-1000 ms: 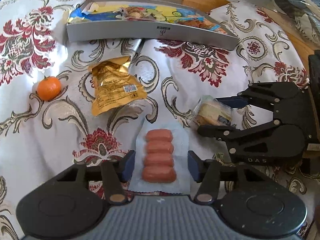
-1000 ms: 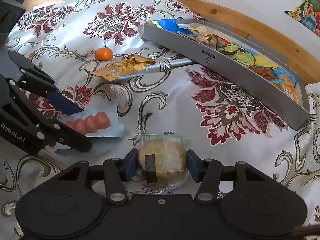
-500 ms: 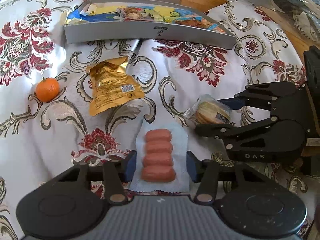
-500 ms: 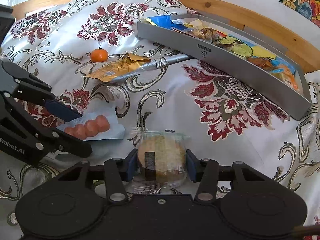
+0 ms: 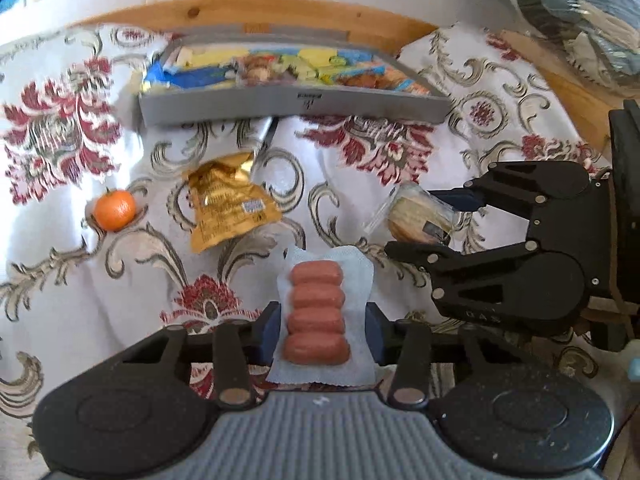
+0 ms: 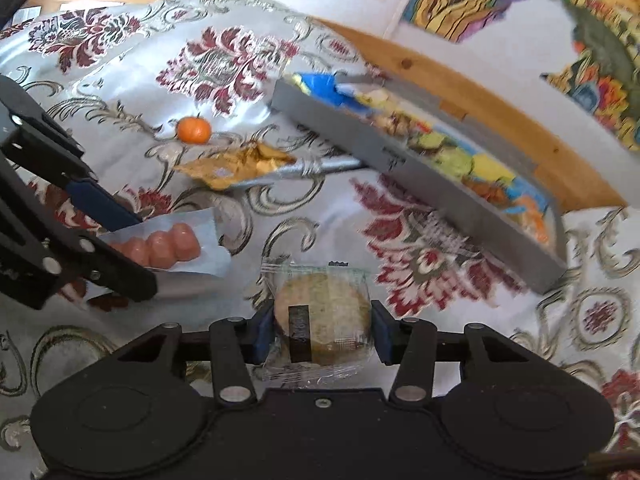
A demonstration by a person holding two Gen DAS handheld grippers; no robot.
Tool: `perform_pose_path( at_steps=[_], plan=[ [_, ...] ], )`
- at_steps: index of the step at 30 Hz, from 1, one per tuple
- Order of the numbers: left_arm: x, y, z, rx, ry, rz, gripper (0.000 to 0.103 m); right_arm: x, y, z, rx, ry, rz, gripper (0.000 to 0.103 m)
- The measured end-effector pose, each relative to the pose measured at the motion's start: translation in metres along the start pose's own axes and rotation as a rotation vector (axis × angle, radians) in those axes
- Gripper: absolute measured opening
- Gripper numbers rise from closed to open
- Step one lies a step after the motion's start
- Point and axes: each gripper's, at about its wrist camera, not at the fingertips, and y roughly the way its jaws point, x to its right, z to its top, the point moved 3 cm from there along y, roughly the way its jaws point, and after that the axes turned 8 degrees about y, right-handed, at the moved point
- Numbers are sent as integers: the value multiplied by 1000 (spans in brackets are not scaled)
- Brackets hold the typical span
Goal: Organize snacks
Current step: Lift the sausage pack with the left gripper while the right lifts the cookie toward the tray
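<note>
From the left wrist, the left claw [image 5: 318,334] grips a sausage pack [image 5: 318,312] between its pads, above the floral cloth [image 5: 72,280]. A gold packet [image 5: 228,208] and a tangerine [image 5: 115,209] lie before the grey tray [image 5: 296,106] of snacks.

From the right wrist, the right claw [image 6: 320,338] clamps a wrapped cookie [image 6: 322,314], the tray [image 6: 420,184] off to its right.

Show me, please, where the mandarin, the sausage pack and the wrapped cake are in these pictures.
mandarin [image 5: 115,209], left wrist view, middle of its orange skin.
sausage pack [image 5: 318,312], left wrist view, third sausage from the top.
wrapped cake [image 6: 326,318], right wrist view, the cake's top face.
</note>
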Motion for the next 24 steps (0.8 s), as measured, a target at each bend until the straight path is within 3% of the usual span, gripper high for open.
perform_pose_path(
  at_steps=[11,16,24],
  plan=[
    [-7,-18,28,153,-29,74,48,10,-11,18,152,44,-150,50],
    [-11,-22,65,218,-15,105,48,19,-2,35,220,101,-219,50],
    [-49,-3,134,256,-138,223,49,52,13,66,369,279,-254,50]
  ],
)
